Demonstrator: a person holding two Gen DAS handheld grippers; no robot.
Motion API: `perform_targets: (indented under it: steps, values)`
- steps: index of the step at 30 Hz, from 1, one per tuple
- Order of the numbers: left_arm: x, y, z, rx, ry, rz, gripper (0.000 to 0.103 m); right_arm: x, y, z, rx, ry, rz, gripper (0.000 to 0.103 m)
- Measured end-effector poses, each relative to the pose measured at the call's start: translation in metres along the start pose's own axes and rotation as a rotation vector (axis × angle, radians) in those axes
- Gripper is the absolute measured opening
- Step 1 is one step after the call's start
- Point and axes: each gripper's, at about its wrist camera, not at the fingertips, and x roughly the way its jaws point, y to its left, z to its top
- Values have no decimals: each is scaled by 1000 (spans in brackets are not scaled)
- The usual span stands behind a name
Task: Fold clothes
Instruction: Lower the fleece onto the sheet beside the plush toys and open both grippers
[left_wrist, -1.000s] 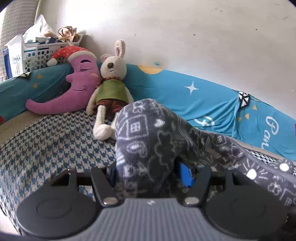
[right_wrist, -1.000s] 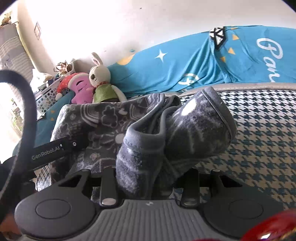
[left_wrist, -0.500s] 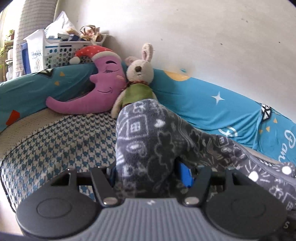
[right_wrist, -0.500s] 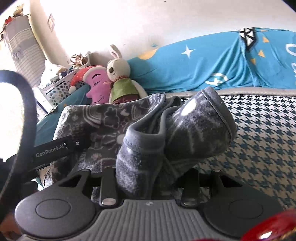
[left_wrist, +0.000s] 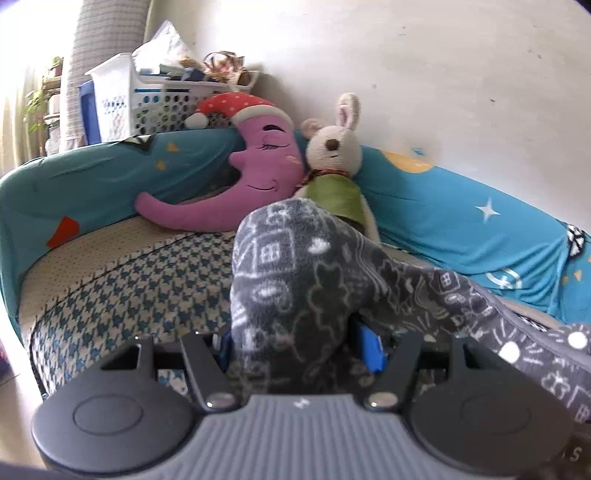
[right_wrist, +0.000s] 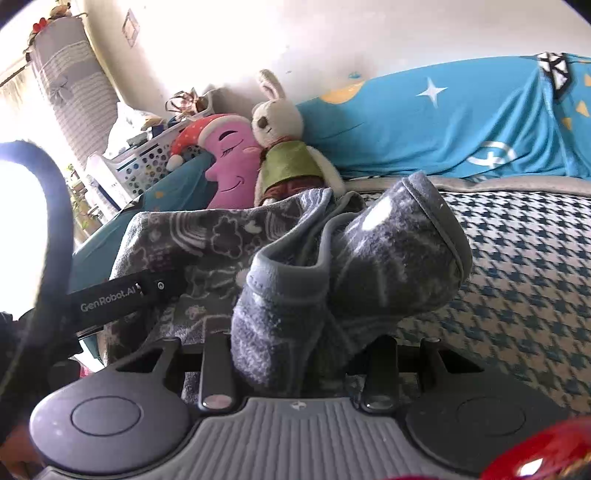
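Leftmost, white laundry basket (left_wrist: 147, 107) with clutter on top, behind the teal bolster (left_wrist: 92, 184). Next, purple moon plush (left_wrist: 236, 173) in a red cap, leaning against the bunny toy (left_wrist: 336, 162) in a green vest, both at the head of the bed (left_wrist: 129, 295) with its houndstooth cover. Nearer, left hand-held gripper (left_wrist: 301, 343) clenched on the grey patterned fleece garment (left_wrist: 295, 280), cloth bunched up between blue-padded fingers (left_wrist: 371, 349) and trailing off rightward, lifted above the cover. Farther right, blue starred bedding (left_wrist: 461, 229) along the wall. From the other wrist view, right hand-held gripper (right_wrist: 301, 350) likewise clamped on a hemmed fold of the same garment (right_wrist: 388, 266), fabric stretched leftward toward the left tool's body marked GenRobot.AI, raised over the houndstooth.
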Motion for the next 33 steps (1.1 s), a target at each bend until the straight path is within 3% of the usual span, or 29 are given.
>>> perform_targets:
  steps: [14,17,21,26,29,33]
  values:
    - [20,30,4,-30,6,99,61,42,18,-2,-26,24,65,40]
    - [33,35,3,-54,44,113,63,53,16,-4,-24,40,62,40]
    - [52,49,-2,-129,122,140,71,61,8,-9,1,73,48,50]
    - [39,59,2,-172,58,147,82,51,2,-3,10,90,13,65]
    - [26,67,10,-201,-2,146,86,36,-4,0,21,70,-8,68]
    - [23,77,14,-234,-13,187,88,12,-9,2,46,45,-44,69]
